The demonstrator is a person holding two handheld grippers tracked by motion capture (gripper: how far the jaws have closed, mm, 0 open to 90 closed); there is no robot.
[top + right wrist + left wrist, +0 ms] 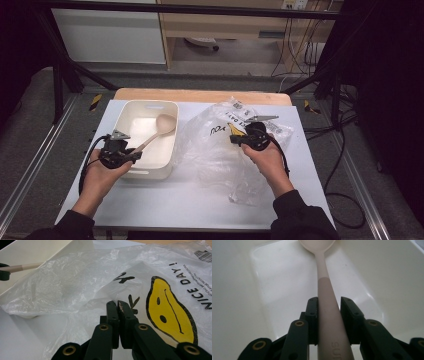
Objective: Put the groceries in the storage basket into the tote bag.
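A white plastic tub (150, 104) stands on the left of the white table top (190, 200). My left gripper (136, 154) is shut on the handle of a beige spoon (166, 122), whose bowl is over the tub's far right corner. In the left gripper view the jaws (328, 302) flank the spoon handle (324, 282) above the tub floor (387, 277). To the right lies a crumpled clear plastic bag (210, 150) with a yellow face print (170, 310). My right gripper (235, 139) is over the bag's middle. Its jaws (118, 303) are pressed together on the bag film (75, 277).
Black frame posts (60, 80) rise at both far sides of the table. Cables (340, 165) trail off the right edge. The wooden table edge (200, 95) shows beyond the white sheet. In the right gripper view the tub (37, 252) and spoon handle (25, 266) are at upper left.
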